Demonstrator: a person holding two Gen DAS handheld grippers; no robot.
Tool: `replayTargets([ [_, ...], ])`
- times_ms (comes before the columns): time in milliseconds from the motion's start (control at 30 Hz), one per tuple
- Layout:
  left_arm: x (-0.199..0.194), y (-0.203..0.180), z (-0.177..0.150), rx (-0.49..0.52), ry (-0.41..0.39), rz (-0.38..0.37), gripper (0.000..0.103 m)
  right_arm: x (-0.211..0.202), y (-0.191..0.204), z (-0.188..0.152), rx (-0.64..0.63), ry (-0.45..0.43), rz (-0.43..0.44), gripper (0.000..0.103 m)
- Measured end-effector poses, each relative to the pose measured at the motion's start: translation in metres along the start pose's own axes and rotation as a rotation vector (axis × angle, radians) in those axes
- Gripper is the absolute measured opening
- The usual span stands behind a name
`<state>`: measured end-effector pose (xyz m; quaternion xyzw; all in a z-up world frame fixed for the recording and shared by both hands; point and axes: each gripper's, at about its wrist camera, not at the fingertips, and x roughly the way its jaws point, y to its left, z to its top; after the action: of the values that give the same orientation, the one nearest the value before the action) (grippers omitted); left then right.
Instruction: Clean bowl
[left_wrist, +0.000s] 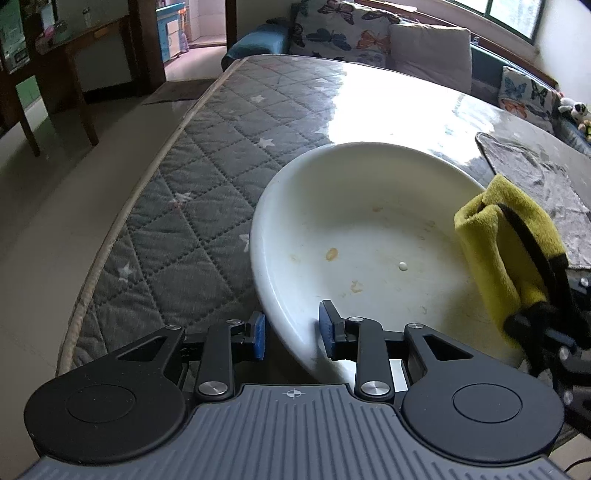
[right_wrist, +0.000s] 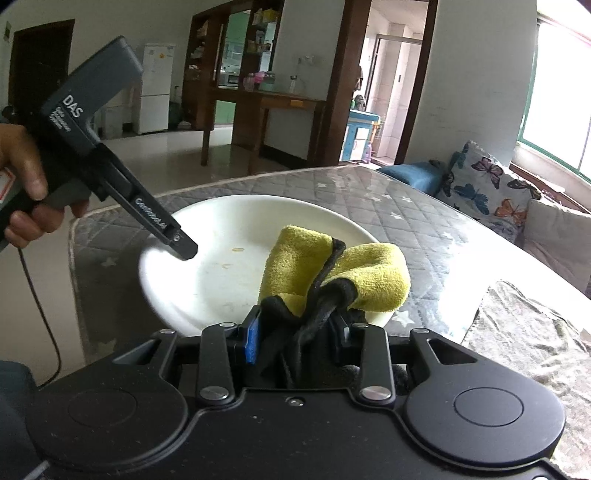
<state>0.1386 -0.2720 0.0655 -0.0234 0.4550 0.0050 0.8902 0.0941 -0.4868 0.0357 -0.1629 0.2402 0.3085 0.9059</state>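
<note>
1. A white bowl (left_wrist: 369, 236) sat on a desk (left_wrist: 207, 206) covered with a grey quilted, star-patterned pad under a glossy clear sheet.
2. The bowl was tipped, its near edge raised, with a few small brownish stains and one white drop on its inner surface.
3. The left gripper (left_wrist: 291, 334) straddled the bowl's near rim: one blue-padded finger lay outside the wall and the other inside, grasping the rim.
4. The right gripper (right_wrist: 295, 332) was clenched on a yellow cloth (right_wrist: 332, 273) with black trim, bunched between its fingers.
5. The cloth hung over the bowl's right side, at or just above the rim; contact with the inner surface could not be told.
6. In the right wrist view, a hand (right_wrist: 26, 184) held the left gripper's handle at the bowl's left edge.
7. A crumpled grey cloth (left_wrist: 535, 184) lay on the desk to the right of the bowl.
</note>
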Motion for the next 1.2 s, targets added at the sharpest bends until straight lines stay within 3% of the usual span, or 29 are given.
replayTargets([
  [867, 0.037, -0.015, 0.047, 0.129, -0.032, -0.002, 0.031, 0.035, -0.029, 0.005, 0.000, 0.001, -0.089, 0.036],
  [1200, 0.055, -0.020, 0.068, 0.122, -0.034, -0.027, 0.032, 0.042, -0.036, 0.006, 0.016, 0.002, -0.122, 0.036],
])
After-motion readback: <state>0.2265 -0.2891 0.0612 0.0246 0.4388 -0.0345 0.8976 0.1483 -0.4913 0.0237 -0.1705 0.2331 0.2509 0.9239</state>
